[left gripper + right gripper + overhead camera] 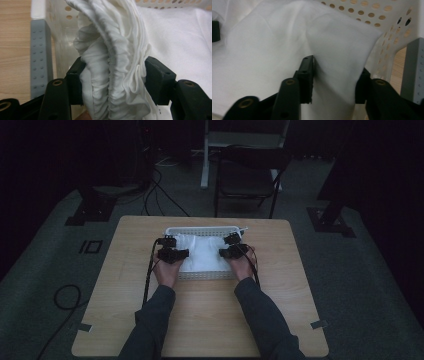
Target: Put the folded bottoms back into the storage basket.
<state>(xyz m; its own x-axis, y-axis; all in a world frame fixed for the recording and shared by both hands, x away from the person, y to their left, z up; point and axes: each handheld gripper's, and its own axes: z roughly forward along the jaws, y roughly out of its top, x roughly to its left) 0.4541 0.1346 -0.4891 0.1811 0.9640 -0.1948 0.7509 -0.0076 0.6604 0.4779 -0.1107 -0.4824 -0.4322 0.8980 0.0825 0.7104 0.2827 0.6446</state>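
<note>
White cloth (pixel 204 254) fills a pale perforated plastic basket (pixel 200 229) that sits at the centre of the high view, toward the far edge of the light wood worktop (pixel 210 320). The basket's long axis runs left to right across the frame, and the cloth lies spread along it from one short end to the other.

The left gripper (pixel 172 251) is at the basket's left end, the right gripper (pixel 232 250) at its right end, both over the cloth, each in a hand (pixel 167 270) whose grey-sleeved forearm comes up from the bottom of the frame.

In the left gripper view a thick, gathered bunch of cloth (pixel 115 75) stands upright between the black jaws, its pleats running bottom to top of the frame; both pads touch it, so the jaws hold it at a middling width. The basket wall (pixel 62 25) rises at the upper left.

In the right gripper view a smooth fold of cloth (pixel 334 75) rises between the jaws (the left pad lies against it, the right jaw is half hidden behind it); whether they pinch it I cannot tell. The holed wall (pixel 372 15) curves across the upper right.
</note>
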